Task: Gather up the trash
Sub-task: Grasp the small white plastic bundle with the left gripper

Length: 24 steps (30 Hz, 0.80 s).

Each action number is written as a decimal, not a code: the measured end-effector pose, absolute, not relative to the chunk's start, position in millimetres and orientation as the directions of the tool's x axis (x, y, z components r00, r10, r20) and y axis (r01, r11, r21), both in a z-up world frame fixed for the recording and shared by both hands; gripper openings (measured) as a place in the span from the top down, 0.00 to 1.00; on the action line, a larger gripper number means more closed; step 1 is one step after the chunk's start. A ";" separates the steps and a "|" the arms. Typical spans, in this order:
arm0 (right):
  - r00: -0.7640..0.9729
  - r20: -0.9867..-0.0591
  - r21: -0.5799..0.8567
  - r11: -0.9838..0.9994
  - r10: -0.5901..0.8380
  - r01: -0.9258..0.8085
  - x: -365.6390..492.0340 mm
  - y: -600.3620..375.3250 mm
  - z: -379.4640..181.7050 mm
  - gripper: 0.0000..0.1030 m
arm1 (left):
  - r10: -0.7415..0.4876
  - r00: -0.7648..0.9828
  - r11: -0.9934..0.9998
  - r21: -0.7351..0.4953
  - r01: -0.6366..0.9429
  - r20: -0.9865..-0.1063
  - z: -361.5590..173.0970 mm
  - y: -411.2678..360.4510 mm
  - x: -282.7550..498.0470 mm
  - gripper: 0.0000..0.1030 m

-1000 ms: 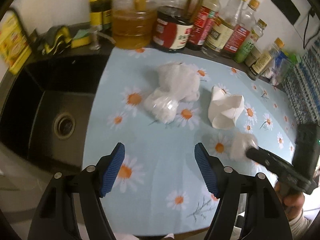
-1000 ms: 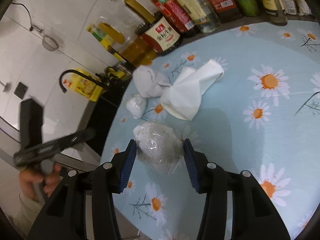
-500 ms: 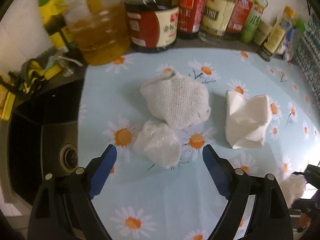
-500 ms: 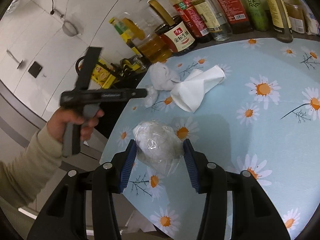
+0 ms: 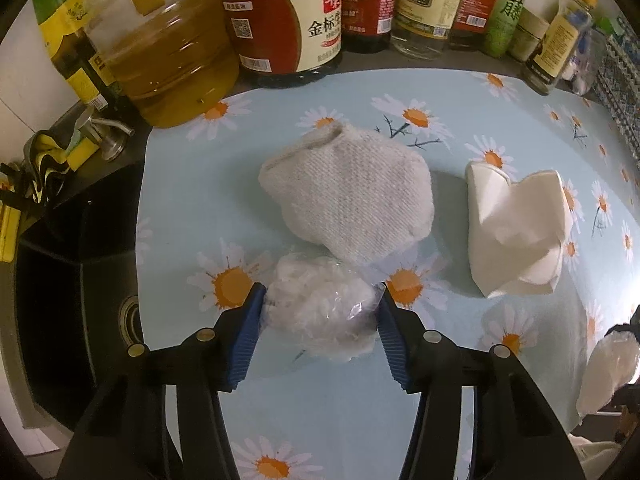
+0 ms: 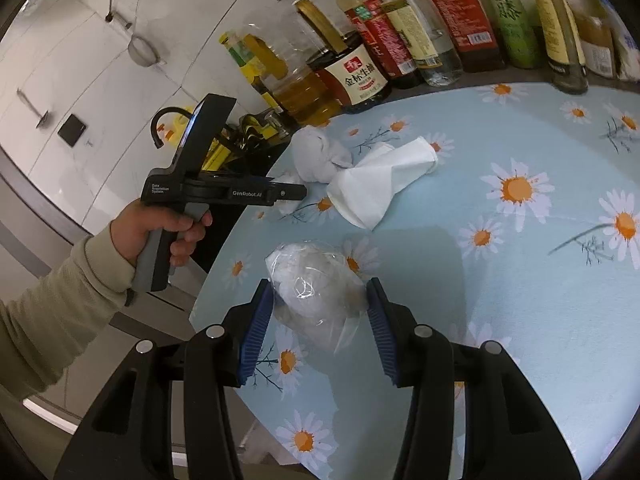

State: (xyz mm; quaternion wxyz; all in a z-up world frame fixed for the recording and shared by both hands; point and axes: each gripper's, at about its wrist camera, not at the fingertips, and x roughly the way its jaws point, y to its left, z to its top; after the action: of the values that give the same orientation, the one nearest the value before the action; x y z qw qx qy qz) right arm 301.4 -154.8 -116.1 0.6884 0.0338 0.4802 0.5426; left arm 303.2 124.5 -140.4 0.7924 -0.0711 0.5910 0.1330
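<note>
Bottle row (image 5: 360,4) at twelve o'clock: caps and necks cut off by the left wrist frame edge. Sink (image 5: 60,300) at nine o'clock: interior too dark to read. In the right wrist view, the left gripper (image 6: 296,192) fingertips hide part of a wad (image 6: 286,208); contact undeterminable.

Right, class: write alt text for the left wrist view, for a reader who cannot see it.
The left tool closes its blue pads on a crumpled plastic-wrapped wad lying on a daisy-print mat. Behind it lie a white knit cloth and a crumpled napkin, with sauce bottles beyond.
</note>
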 end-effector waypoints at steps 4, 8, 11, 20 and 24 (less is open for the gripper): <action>-0.041 -0.620 0.561 0.405 0.784 -0.722 302.3 -152.1 -113.5 0.53 | 0.093 0.290 0.950 -0.002 -0.311 -0.953 -128.9 121.2 295.3 0.49; -0.029 -0.625 0.556 0.419 0.780 -0.717 302.3 -148.7 -112.1 0.53 | 0.077 0.321 0.950 -0.028 -0.311 -0.944 -117.1 116.3 282.2 0.49; -0.013 -0.636 0.542 0.435 0.771 -0.719 299.4 -144.4 -109.9 0.53 | 0.066 0.345 0.949 -0.048 -0.312 -0.936 -110.3 113.1 272.0 0.49; 0.033 -0.657 0.504 0.472 0.753 -0.723 274.2 -127.8 -96.9 0.53 | 0.018 0.429 0.952 -0.116 -0.284 -0.903 -87.5 96.0 231.2 0.49; 0.055 -0.674 0.479 0.493 0.737 -0.726 256.6 -119.5 -90.6 0.53 | -0.011 0.465 0.952 -0.152 -0.267 -0.885 -84.7 88.2 205.5 0.49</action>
State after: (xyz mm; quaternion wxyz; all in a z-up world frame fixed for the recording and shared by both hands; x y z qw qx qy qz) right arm 256.6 -119.5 -90.6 0.7264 0.0057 0.4676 0.5037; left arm 205.4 88.2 -84.7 0.8449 -0.1359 0.5117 0.0760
